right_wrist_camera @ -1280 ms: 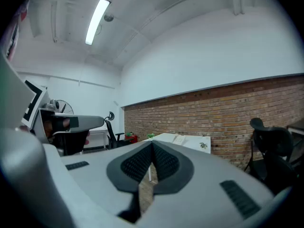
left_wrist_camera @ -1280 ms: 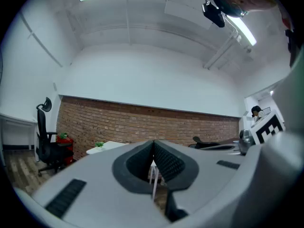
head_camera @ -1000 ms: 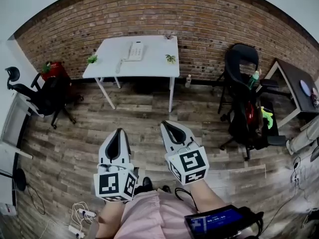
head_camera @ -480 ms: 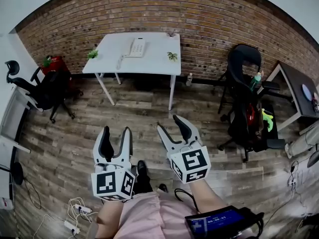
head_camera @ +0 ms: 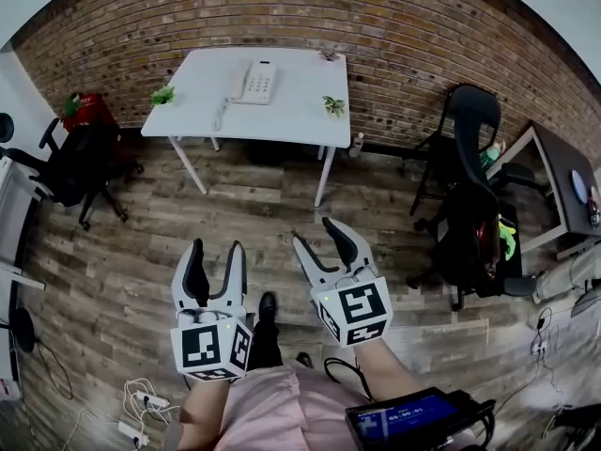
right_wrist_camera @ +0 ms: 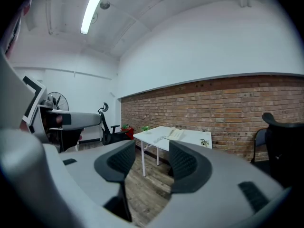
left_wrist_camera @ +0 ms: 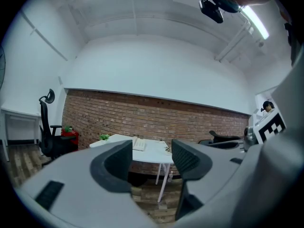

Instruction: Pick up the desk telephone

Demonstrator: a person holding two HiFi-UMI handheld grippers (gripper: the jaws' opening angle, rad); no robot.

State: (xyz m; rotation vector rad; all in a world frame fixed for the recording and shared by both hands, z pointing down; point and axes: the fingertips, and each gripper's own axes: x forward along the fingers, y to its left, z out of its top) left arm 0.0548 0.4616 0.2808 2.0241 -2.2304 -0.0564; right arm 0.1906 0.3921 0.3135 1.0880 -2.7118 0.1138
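Observation:
The white desk telephone [head_camera: 255,83] sits at the back middle of a white table [head_camera: 282,128] against the brick wall, its cord trailing off to the left. Both grippers hang far short of it over the wooden floor, side by side. My left gripper [head_camera: 217,248] is open with nothing between its fingers. My right gripper [head_camera: 315,231] is also open and empty. Beyond the open jaws of the left gripper [left_wrist_camera: 152,161], the left gripper view shows the telephone [left_wrist_camera: 139,144] small and distant. The right gripper view shows the telephone [right_wrist_camera: 175,134] beyond that gripper's [right_wrist_camera: 151,161] open jaws.
Two small potted plants [head_camera: 163,94] [head_camera: 331,106] stand on the table. A black office chair [head_camera: 70,163] is at the left and another [head_camera: 474,205] at the right, next to a dark desk [head_camera: 554,172]. Cables and a power strip [head_camera: 141,404] lie on the floor.
Both grippers went from shut to open. They moved forward together, and the table and telephone now appear a little larger and nearer.

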